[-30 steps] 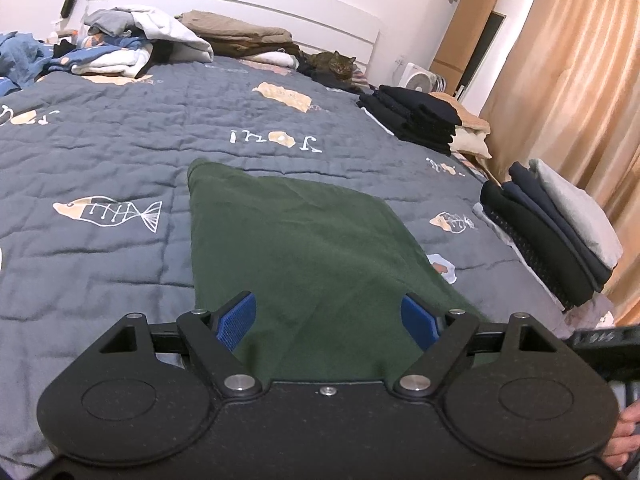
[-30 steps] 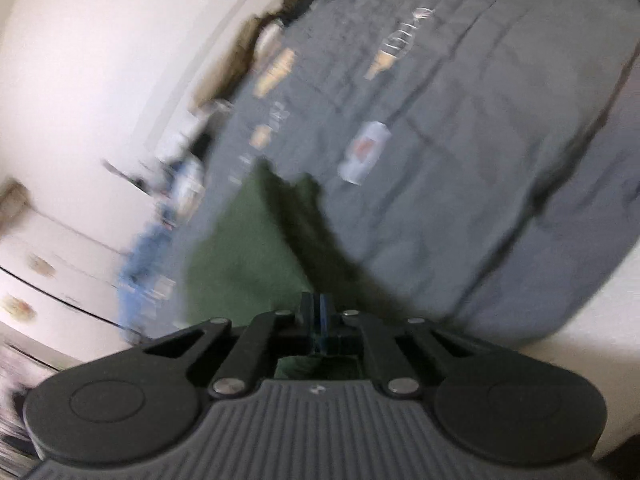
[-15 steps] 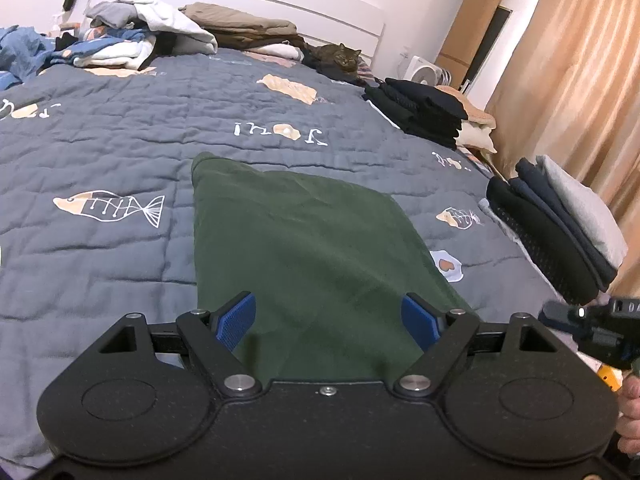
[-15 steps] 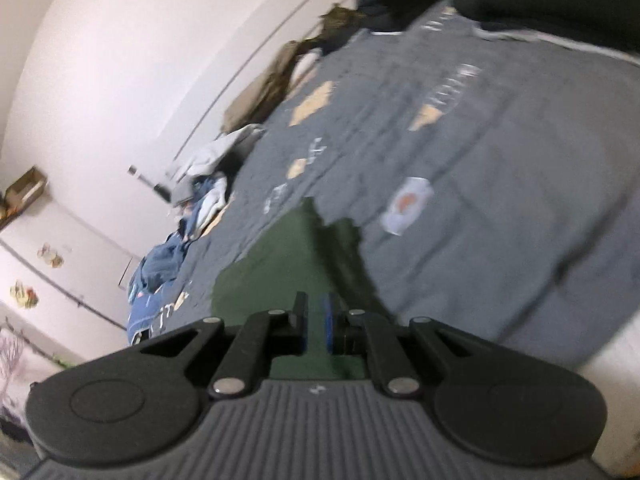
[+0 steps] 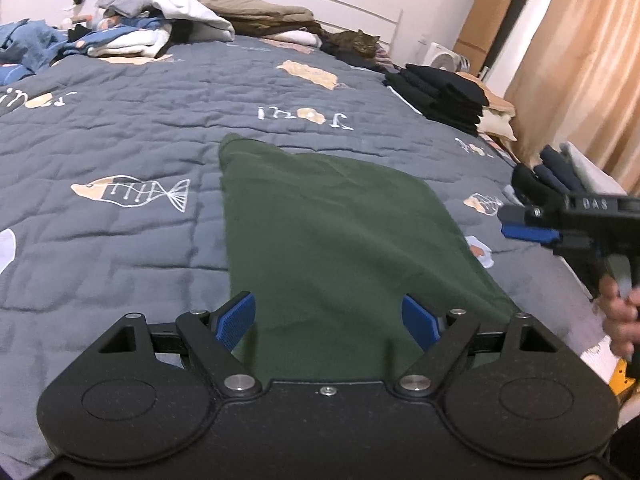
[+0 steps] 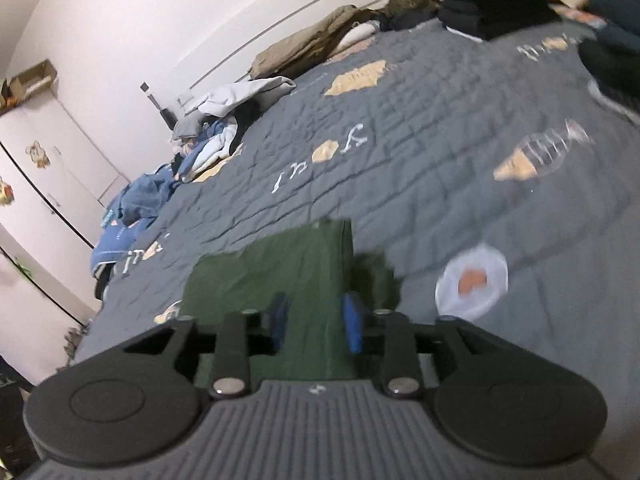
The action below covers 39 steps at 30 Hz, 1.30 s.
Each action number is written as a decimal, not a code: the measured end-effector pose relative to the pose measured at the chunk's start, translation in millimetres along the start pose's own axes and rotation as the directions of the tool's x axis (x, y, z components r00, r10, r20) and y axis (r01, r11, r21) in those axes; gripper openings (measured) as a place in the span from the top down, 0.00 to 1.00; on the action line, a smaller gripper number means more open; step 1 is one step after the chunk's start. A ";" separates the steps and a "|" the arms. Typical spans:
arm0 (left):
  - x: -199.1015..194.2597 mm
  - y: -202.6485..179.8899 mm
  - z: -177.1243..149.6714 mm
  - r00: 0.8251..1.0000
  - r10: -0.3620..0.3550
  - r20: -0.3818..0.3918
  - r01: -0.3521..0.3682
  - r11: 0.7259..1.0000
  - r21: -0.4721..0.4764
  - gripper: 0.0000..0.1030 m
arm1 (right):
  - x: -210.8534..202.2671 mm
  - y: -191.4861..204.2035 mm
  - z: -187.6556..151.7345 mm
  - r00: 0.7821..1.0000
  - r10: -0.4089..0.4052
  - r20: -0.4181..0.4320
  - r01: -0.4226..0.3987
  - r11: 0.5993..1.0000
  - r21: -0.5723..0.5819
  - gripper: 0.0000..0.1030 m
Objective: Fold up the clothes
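Left gripper (image 5: 329,318): spread wide, lower centre, above green garment (image 5: 332,232).
Right gripper (image 6: 316,322): parted, empty, over garment's right edge.

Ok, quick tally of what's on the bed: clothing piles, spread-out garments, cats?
Folded clothing stacks: 3
Unfolded clothing heaps: 1
Spread green garments: 1
Cats: 1
Total: 6
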<state>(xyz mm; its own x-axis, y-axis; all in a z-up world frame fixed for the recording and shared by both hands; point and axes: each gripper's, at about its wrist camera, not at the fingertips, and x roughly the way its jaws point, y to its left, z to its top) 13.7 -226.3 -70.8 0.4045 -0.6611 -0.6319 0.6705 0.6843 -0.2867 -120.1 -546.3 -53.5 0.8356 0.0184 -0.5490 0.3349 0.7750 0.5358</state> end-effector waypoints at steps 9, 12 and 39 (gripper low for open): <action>12.4 16.2 14.5 1.000 0.029 0.006 -0.028 0.999 -0.039 0.23 | 63.4 -7.3 39.1 1.000 0.001 -0.028 -0.003 0.997 -0.081 0.60; 17.5 16.4 15.6 0.999 0.035 -0.003 -0.035 0.999 -0.023 0.23 | 85.5 -9.8 46.0 0.999 0.000 -0.051 -0.004 0.996 -0.092 0.60; 18.4 33.7 28.6 1.000 0.020 0.008 -0.019 0.999 -0.045 0.23 | 108.2 -23.3 54.2 0.998 0.031 -0.063 -0.025 0.996 0.085 0.85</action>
<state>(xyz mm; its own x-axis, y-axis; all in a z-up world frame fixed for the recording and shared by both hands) 61.5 -224.2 -71.6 0.4228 -0.6502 -0.6313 0.6342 0.7099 -0.3063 -13.9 -596.6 -90.6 0.8166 0.0820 -0.5714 0.3493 0.7179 0.6022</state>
